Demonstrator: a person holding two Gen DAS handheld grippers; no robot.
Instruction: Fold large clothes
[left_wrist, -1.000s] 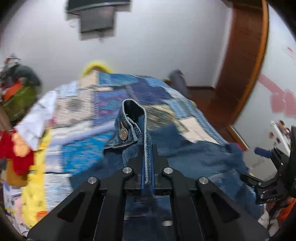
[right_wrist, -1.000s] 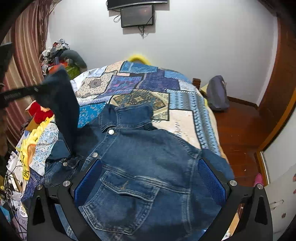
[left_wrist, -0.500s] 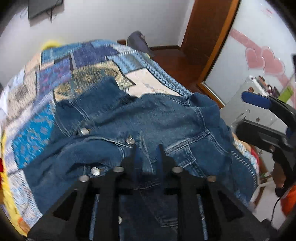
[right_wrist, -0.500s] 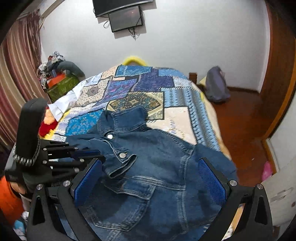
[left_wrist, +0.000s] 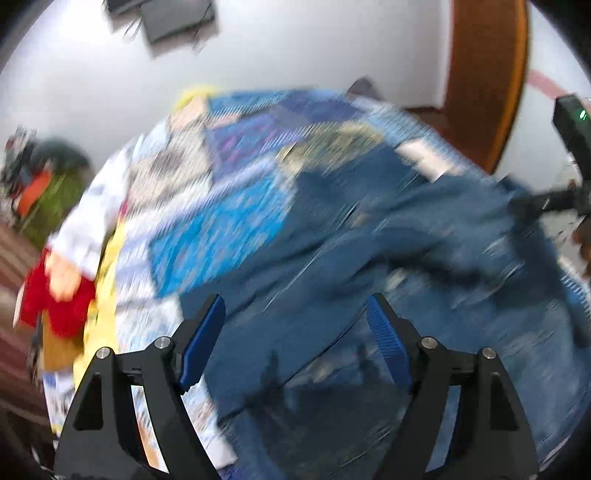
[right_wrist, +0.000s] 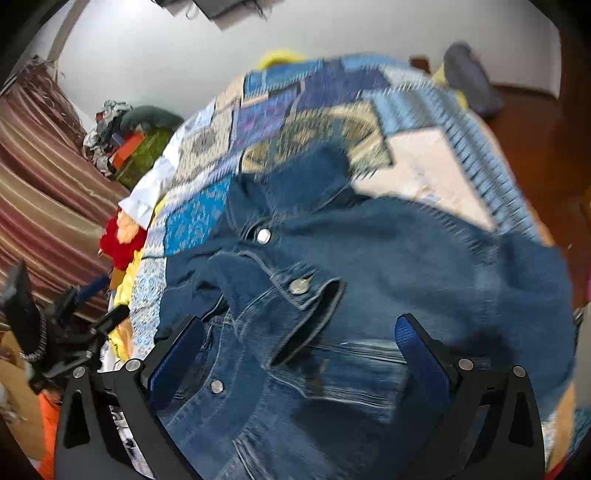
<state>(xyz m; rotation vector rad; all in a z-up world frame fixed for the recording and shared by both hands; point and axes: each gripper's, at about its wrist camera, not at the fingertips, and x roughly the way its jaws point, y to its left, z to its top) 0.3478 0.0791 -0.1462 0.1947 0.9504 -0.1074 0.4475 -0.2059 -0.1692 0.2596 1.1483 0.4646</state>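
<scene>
Presently both my claws stand with jaws apart, gripping nothing. Nearest, the right claw (right_wrist: 295, 354) hangs directly over the denim jacket (right_wrist: 406, 266), a folded-over sleeve cuff (right_wrist: 314, 314) lying just ahead between its pads. The left claw (left_wrist: 295, 339) sits over the jacket's left edge; that view is badly blurred. The jacket lies front-up on the bed's patchwork quilt (right_wrist: 314, 110), collar (right_wrist: 295, 184) pointing away, long axis running away from me. I judge the right claw nearer the next grip point. Beyond, a dark bag (right_wrist: 469, 85) rests by the wall.
</scene>
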